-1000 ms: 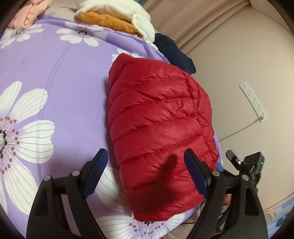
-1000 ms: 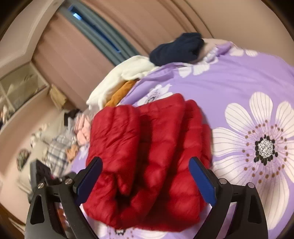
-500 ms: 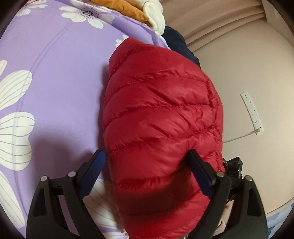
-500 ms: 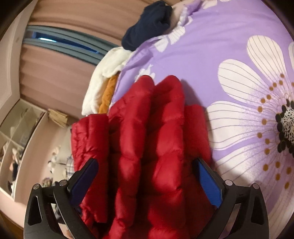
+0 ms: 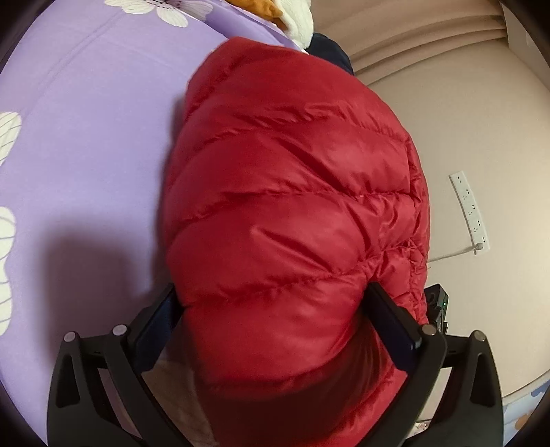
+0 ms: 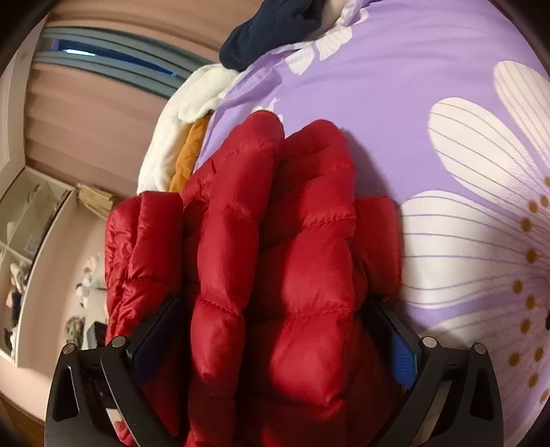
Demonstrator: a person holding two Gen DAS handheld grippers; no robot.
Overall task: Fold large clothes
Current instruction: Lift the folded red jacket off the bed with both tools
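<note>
A folded red quilted puffer jacket (image 5: 295, 206) lies on the purple flowered bedspread (image 5: 89, 137) near the bed's edge. My left gripper (image 5: 275, 316) is open wide with the jacket's near end bulging between its two fingers. In the right wrist view the jacket (image 6: 275, 240) shows its stacked folded layers. My right gripper (image 6: 271, 330) is open wide too, its fingers on either side of the thick folds. Both sets of fingertips are partly hidden by the puffy fabric.
A white garment (image 6: 178, 130), an orange one (image 6: 187, 154) and a dark navy one (image 6: 275, 24) are piled at the far end of the bed. A wall with a white power strip (image 5: 469, 213) runs close along the bed's right side. Shelves (image 6: 27, 240) stand beyond the bed.
Both grippers have moved forward onto the jacket; it now fills the space between each pair of open fingers. The jacket has stayed in place on the bed.
</note>
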